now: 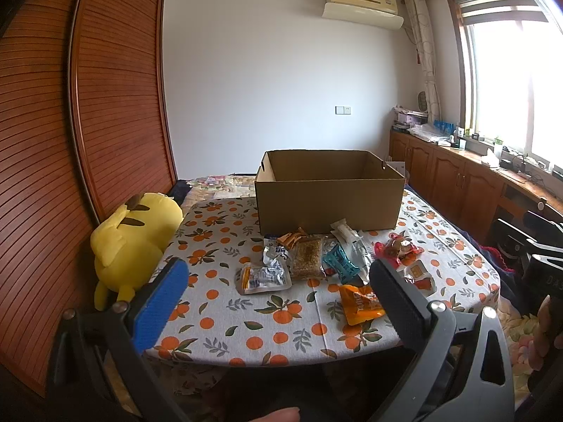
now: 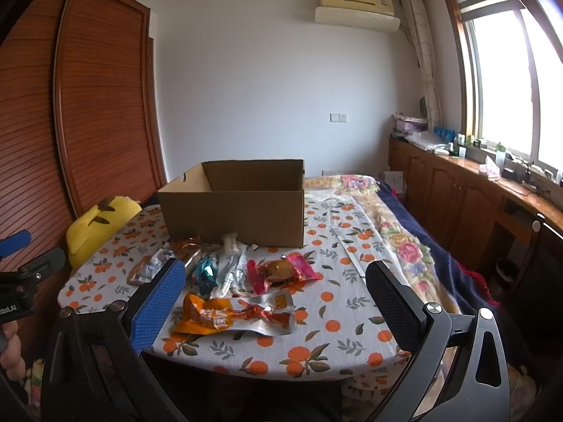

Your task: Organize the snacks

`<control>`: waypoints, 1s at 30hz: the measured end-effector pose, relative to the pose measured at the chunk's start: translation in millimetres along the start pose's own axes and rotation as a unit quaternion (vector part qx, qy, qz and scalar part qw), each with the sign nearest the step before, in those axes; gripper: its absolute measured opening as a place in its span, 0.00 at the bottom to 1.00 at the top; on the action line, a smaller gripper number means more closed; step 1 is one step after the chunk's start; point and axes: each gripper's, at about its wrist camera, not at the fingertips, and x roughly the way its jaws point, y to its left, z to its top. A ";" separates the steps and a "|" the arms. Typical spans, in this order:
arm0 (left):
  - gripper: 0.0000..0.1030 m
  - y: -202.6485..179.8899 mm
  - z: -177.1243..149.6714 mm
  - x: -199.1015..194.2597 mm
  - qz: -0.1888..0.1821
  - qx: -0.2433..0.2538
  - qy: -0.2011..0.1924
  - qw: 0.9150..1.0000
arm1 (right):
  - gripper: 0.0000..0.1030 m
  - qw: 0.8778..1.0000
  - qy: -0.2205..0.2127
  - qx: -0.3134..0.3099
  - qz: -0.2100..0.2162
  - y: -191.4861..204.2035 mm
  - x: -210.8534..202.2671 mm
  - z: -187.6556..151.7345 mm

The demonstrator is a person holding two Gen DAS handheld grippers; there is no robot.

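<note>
Both my grippers spread wide, nothing in them yet

My left gripper [image 1: 278, 302] and right gripper [image 2: 274, 302] hover over the near table edge; the scattered foil and plastic snack packets [image 1: 309, 260] lie just in front of the open brown cardboard box [image 1: 329, 190], orange pouch [image 2: 204, 316] nearest me.

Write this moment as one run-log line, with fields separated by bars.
left tool: open, holds nothing | right tool: open, holds nothing | snack packets: loose on table | cardboard box: open behind them
</note>
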 end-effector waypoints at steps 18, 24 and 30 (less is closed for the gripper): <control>1.00 -3.1 -1.3 -3.2 0.001 0.000 -0.002 1.000 | 1.00 1.000 0.001 0.002 0.001 -0.6 -0.4 -0.2; 1.00 -3.0 -1.2 -3.5 0.000 0.000 -0.003 1.000 | 1.00 1.000 0.001 0.002 0.000 -1.2 -1.4 -0.4; 1.00 -3.3 1.8 -5.5 0.000 0.001 -0.002 1.000 | 1.00 1.000 0.001 0.003 0.001 -1.7 -1.5 -0.5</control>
